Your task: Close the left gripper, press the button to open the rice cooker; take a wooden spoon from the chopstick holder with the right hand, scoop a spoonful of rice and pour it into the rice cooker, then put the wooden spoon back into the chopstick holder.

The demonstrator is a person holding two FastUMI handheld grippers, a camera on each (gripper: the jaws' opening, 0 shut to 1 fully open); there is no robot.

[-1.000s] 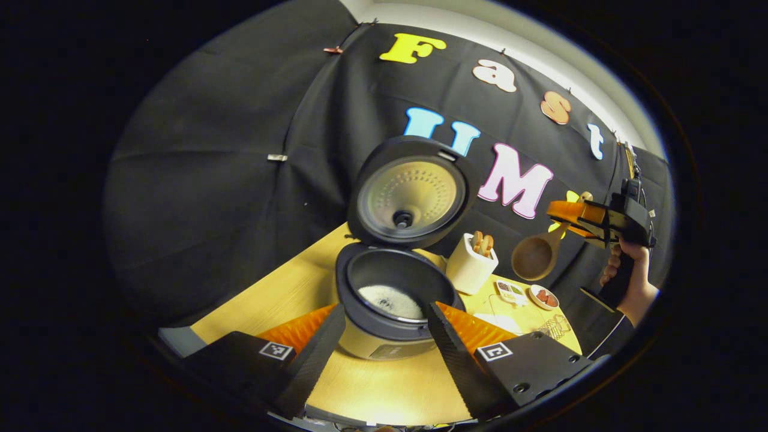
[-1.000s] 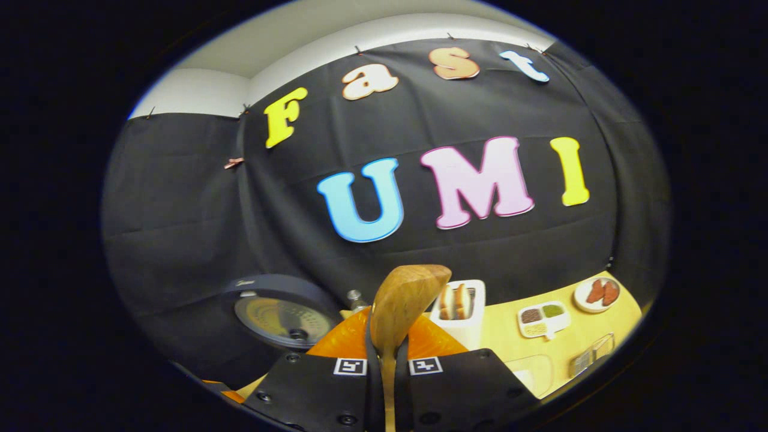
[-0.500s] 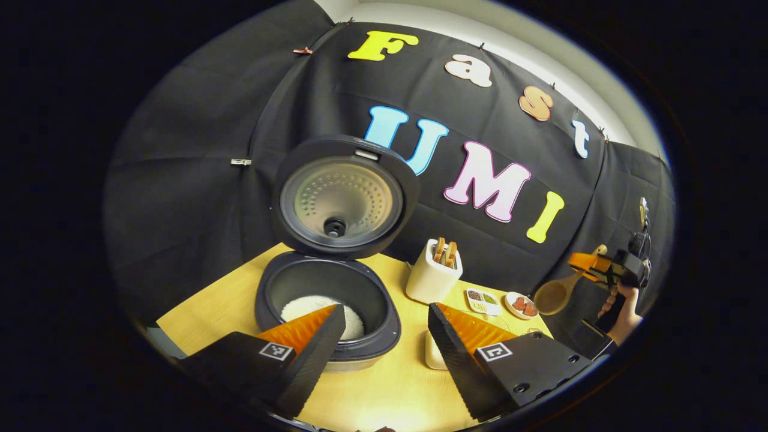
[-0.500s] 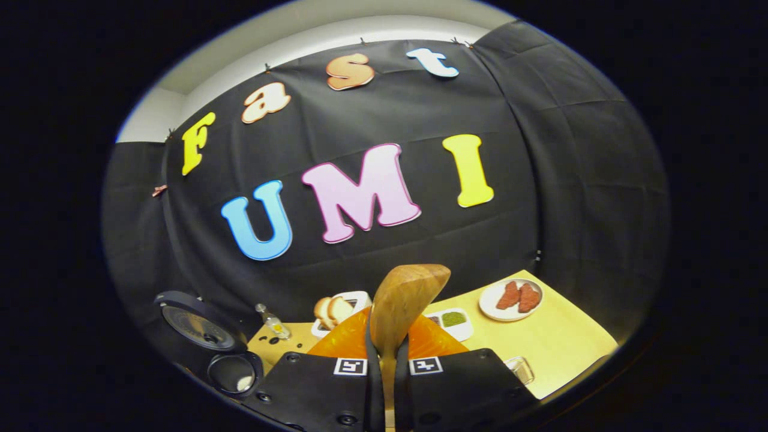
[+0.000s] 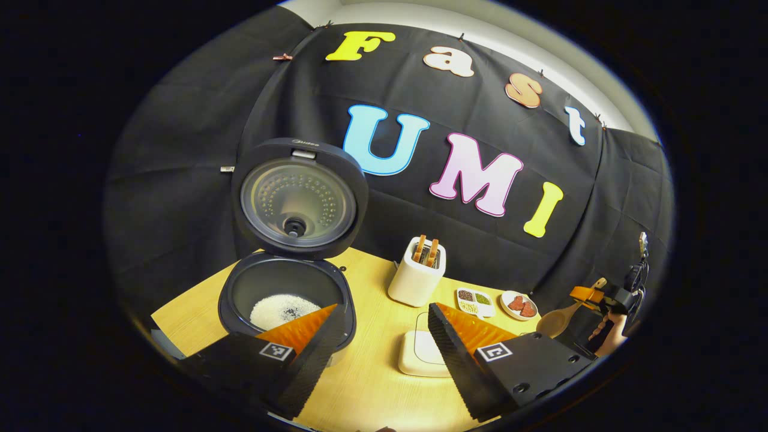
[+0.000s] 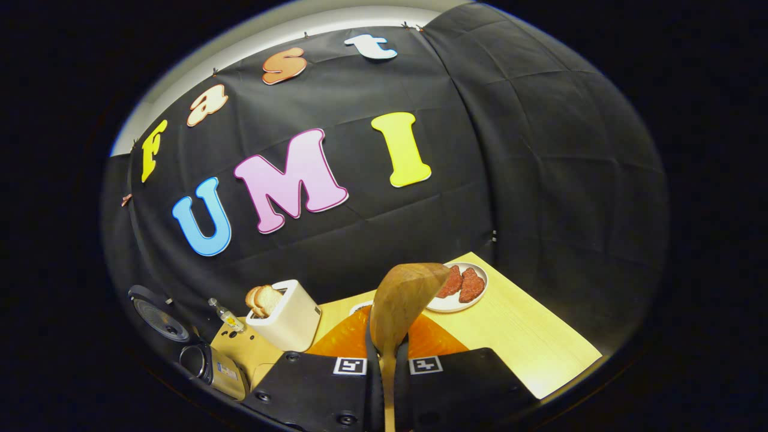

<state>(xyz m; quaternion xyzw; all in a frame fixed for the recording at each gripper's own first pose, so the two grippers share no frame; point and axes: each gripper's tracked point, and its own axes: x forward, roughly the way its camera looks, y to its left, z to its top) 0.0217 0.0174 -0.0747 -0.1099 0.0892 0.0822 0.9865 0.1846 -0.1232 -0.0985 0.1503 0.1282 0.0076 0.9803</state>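
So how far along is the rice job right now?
Done: the cooker lid stands open, with rice in the pot. In hand: the right gripper is shut on the spoon, off by the table's far edge. Whether that rice came from this spoon I can't tell. Left: putting the spoon back in its holder.

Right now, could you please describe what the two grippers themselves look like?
The left gripper and right gripper both have flat black plates dotted with screws, and each plate carries a small square black-and-white marker. The left one's fingers are ridged wedges.
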